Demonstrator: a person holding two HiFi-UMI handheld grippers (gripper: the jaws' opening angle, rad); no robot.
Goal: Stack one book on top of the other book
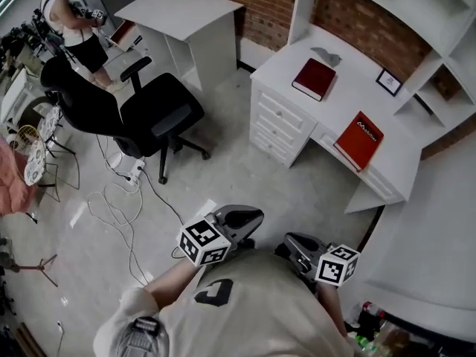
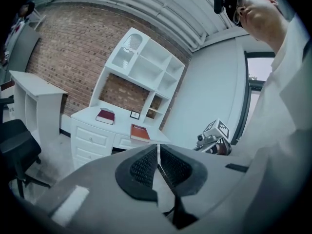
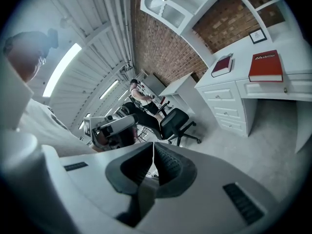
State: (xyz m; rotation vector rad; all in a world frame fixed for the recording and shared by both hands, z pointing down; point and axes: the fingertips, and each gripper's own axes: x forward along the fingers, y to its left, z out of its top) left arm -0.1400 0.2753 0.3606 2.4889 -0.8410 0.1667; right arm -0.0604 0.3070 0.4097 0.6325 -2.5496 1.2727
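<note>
Two books lie apart on the white desk (image 1: 349,95): a dark red book (image 1: 314,79) toward the back and a bright red book (image 1: 360,140) near the front edge. Both gripper views show them too, the dark red book (image 2: 105,116) (image 3: 222,65) and the bright red book (image 2: 140,132) (image 3: 265,66). My left gripper (image 1: 245,216) (image 2: 158,146) and right gripper (image 1: 294,242) (image 3: 154,144) are held close to my body, well short of the desk. Each has its jaws shut with nothing between them.
A black office chair (image 1: 160,117) stands on the floor left of the desk, with cables (image 1: 119,207) trailing beside it. A white side table (image 1: 186,13) sits further back. A small picture frame (image 1: 388,82) stands on the desk under the shelves. A person (image 1: 71,21) stands far left.
</note>
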